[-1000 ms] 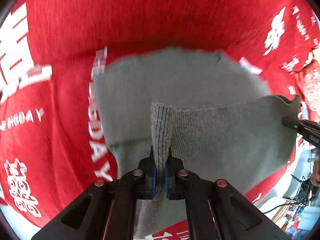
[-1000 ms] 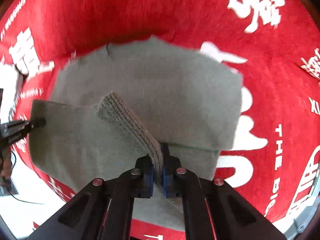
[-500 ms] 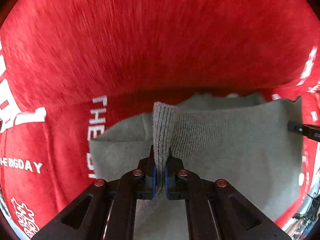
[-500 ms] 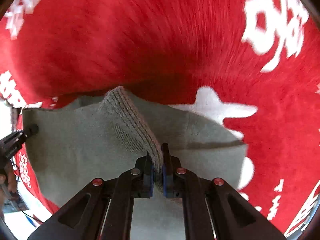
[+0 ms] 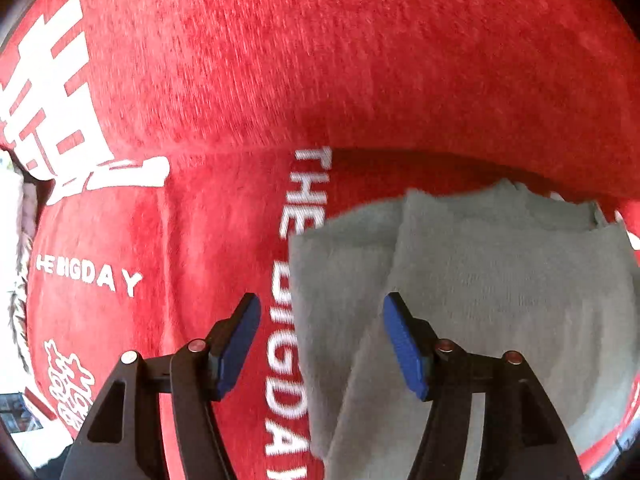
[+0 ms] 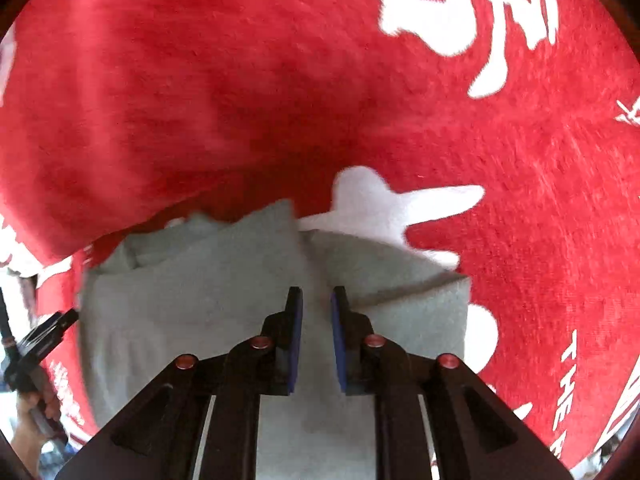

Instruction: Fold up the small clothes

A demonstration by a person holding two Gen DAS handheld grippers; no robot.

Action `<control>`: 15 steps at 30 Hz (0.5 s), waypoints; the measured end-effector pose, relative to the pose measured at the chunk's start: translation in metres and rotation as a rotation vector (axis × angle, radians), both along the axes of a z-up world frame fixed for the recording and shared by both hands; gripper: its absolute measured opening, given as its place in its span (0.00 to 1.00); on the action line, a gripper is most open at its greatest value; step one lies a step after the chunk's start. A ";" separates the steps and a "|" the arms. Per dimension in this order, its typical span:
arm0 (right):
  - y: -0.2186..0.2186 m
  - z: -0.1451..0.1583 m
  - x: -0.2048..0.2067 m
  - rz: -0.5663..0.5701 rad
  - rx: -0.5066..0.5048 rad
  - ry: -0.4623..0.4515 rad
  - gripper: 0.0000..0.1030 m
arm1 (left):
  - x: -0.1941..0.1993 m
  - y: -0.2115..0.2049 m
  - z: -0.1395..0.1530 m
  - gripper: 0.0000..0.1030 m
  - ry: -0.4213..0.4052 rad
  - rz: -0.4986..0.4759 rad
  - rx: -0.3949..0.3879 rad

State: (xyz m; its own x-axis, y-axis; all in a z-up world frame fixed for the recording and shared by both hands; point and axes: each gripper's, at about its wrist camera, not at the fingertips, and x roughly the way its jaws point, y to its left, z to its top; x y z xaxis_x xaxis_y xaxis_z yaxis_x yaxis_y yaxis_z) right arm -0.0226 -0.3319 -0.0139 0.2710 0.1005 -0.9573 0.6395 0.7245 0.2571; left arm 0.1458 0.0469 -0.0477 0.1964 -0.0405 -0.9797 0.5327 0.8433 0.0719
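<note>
Lying folded on the red cloth (image 5: 240, 80), the grey garment (image 5: 500, 280) sits under your grippers — left hand-held gripper (image 5: 322, 340) wide open, right hand-held gripper (image 6: 316, 336) slightly parted, neither holding anything.

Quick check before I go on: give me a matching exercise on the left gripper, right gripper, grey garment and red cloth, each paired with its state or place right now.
Things:
1. left gripper
2. right gripper
3. grey garment
4. red cloth

States:
A. spread under everything, printed with white lettering
B. jaws wide apart, holding nothing
C. lying folded over in layers, released
D. jaws only narrowly apart, over the grey knit

Pairs: 1-B, 2-D, 3-C, 4-A
</note>
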 end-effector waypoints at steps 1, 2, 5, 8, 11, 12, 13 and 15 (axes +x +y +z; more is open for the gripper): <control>0.008 0.003 -0.001 0.023 0.009 -0.012 0.17 | -0.003 0.001 -0.002 0.63 0.010 -0.002 0.000; 0.018 0.001 -0.002 0.044 0.023 -0.015 0.17 | -0.012 0.003 -0.007 0.63 0.019 -0.008 0.007; 0.039 -0.025 -0.002 0.082 0.029 0.069 0.16 | -0.027 0.010 -0.025 0.68 0.000 -0.012 0.050; 0.038 -0.030 -0.011 0.048 0.016 0.054 0.13 | -0.028 0.019 -0.017 0.72 -0.008 -0.006 0.063; 0.031 -0.016 -0.025 -0.003 0.028 0.059 0.16 | -0.029 0.034 -0.007 0.72 0.026 0.002 0.065; 0.031 -0.009 -0.034 -0.012 0.058 0.042 0.22 | -0.030 0.040 -0.004 0.72 0.046 0.008 0.051; 0.034 -0.002 -0.041 -0.021 0.094 0.018 0.38 | -0.034 0.047 0.001 0.72 0.074 0.019 0.028; 0.040 0.008 -0.064 -0.063 0.194 -0.024 0.73 | -0.041 0.059 0.009 0.72 0.136 0.042 -0.018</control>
